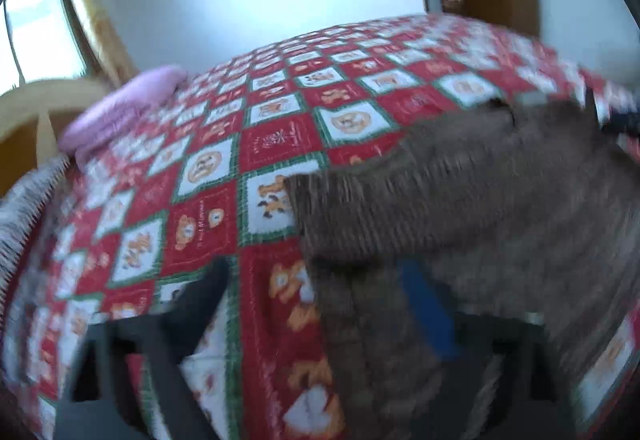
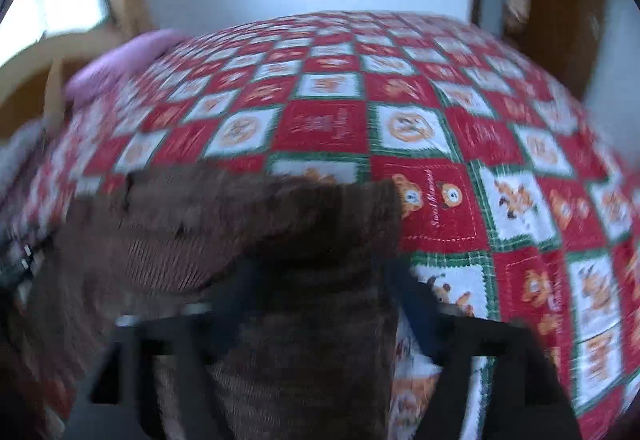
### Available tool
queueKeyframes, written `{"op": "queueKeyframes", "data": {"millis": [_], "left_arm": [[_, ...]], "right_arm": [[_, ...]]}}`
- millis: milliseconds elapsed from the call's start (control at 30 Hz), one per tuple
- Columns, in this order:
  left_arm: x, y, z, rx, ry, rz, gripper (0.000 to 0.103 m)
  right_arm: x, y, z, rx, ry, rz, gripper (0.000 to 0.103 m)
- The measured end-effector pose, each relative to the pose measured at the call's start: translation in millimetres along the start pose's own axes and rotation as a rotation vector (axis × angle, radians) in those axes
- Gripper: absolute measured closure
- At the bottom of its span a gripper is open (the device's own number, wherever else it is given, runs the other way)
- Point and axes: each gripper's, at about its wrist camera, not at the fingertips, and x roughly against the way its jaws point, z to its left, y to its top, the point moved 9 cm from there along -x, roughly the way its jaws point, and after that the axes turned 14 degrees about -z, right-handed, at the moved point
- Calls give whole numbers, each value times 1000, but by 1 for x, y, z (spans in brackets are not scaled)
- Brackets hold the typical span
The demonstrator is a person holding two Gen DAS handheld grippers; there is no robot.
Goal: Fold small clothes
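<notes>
Your left gripper (image 1: 320,304) has its fingers spread wide, one dark finger (image 1: 192,304) over bare quilt and the blue-padded one (image 1: 430,314) lying against the brown ribbed corduroy garment (image 1: 480,208); whether it pinches any cloth, you cannot tell through the blur. Your right gripper (image 2: 320,280) straddles a strip of the same brown garment (image 2: 304,240), and that strip runs between its fingers, so it looks to be holding the fabric.

Beneath it all lies the red, white and green checked quilt with teddy-bear squares (image 1: 208,200), covering the bed. The garment sits on its near side, partly lifted and bunched towards you. A folded pink cloth (image 1: 120,108) rests at the far left edge, well apart.

Mind the motion: both views smear, so you are moving fast. If the left finger only rests on the corduroy, that side may slip and the fold will land crooked. Pulling hard could also drag the quilt into ridges.
</notes>
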Motion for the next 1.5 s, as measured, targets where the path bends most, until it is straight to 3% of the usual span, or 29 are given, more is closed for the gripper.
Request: {"op": "queueKeyframes", "data": {"millis": [67, 133, 200, 267, 333, 433, 533, 667, 800, 967, 1100, 1233, 1267, 1300, 1333, 1500], "left_arm": [[-1, -7, -12, -71, -20, 4, 9], [-14, -8, -21, -155, 22, 17, 8], [-29, 6, -19, -150, 38, 7, 7], [-49, 24, 0, -149, 142, 5, 6], [-72, 40, 36, -87, 256, 24, 6], [-80, 41, 84, 79, 331, 82, 8], [-68, 28, 99, 141, 306, 92, 8], [-44, -2, 98, 159, 293, 100, 7], [-25, -24, 93, 249, 244, 108, 7], [-16, -22, 70, 285, 166, 102, 7], [-21, -18, 57, 265, 160, 93, 6], [-31, -35, 49, 258, 173, 131, 5], [-29, -37, 49, 267, 173, 126, 5], [-28, -36, 51, 279, 172, 121, 4], [-28, -37, 52, 287, 177, 121, 1], [-29, -41, 52, 311, 166, 124, 0]], "right_arm": [[4, -9, 17, 112, 11, 17, 25], [-8, -20, 35, 211, 24, 69, 25], [-23, -15, 43, 289, -9, 66, 25], [-41, 7, 36, 310, -82, 38, 25], [-52, 40, 15, 269, -175, -9, 25], [-41, 87, -26, 129, -281, -119, 25], [-26, 87, -38, 66, -225, -130, 25], [-7, 52, -56, 81, -215, -106, 25], [14, 9, -79, -91, -131, -60, 25], [30, -26, -92, -241, -77, -30, 25], [34, -38, -87, -247, -47, -6, 25], [34, -48, -70, -215, -2, 29, 25], [32, -53, -69, -179, -33, 49, 28], [30, -61, -67, -152, -61, 73, 41], [28, -67, -65, -168, -41, 88, 47], [33, -49, -64, -190, 8, 7, 49]]}}
